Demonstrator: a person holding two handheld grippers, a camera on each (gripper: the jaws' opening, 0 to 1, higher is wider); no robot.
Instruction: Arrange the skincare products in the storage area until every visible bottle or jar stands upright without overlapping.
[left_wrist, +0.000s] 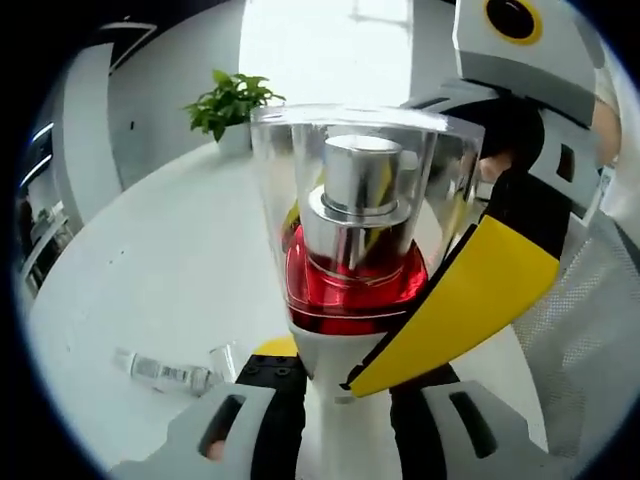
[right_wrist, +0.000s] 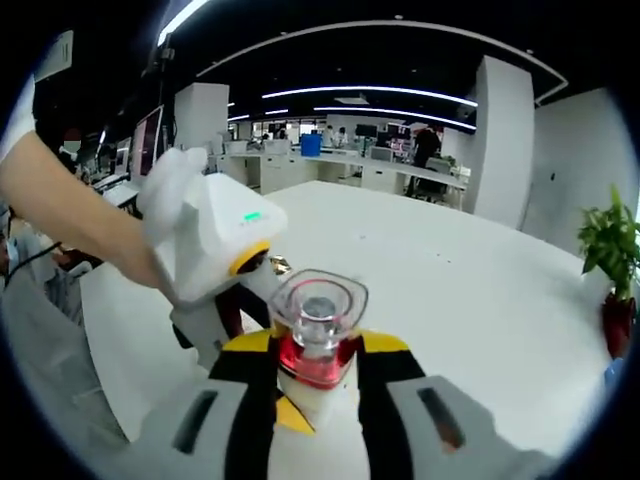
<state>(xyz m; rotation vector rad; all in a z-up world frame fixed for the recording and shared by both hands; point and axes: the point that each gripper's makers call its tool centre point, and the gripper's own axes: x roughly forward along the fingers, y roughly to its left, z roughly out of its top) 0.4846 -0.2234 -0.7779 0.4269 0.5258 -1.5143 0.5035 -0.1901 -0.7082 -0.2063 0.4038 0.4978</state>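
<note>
Your left gripper (left_wrist: 345, 400) and right gripper (right_wrist: 315, 400) both pinch the red bottle (left_wrist: 352, 265) at its white base; it stands upright between them above the white table (left_wrist: 150, 280); a small tube (left_wrist: 165, 372) lies flat at near left.
</note>
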